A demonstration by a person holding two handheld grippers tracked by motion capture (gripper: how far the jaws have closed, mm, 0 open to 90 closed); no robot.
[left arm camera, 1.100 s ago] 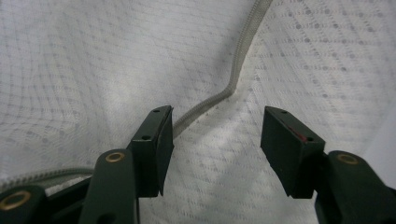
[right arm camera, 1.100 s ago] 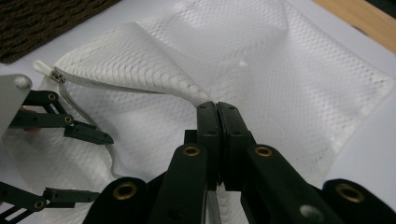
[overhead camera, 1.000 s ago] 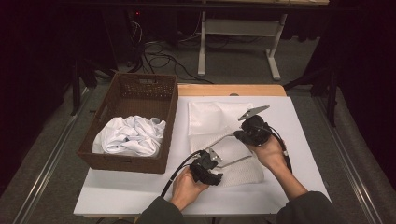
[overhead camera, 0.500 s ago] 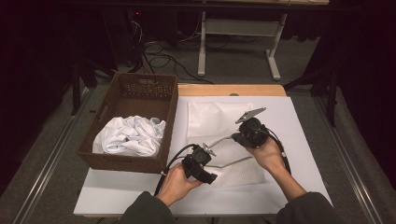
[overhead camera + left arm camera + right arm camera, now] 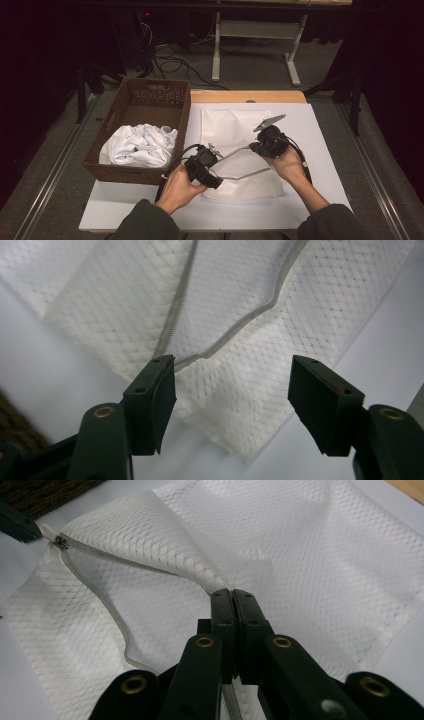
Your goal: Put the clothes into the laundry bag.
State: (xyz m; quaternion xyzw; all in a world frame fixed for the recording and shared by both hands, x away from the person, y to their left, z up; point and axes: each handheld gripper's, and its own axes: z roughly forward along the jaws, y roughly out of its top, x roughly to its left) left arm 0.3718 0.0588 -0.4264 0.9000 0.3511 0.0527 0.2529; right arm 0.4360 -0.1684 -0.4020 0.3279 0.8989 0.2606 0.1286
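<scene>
Two grippers over white mesh laundry bag lying on white table, beside wicker basket. Bag's near corner cut off behind left gripper, spread, just been opening, nothing pinched. Right gripper pressed together on zipper edge. No readable writing. Bag's long axis away from person.

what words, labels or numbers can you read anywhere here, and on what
None: no readable text, label, brand or number stands on the white mesh zip bag, the brown woven basket, the crumpled white cloth in it, the white table board or either black gripper.
</scene>
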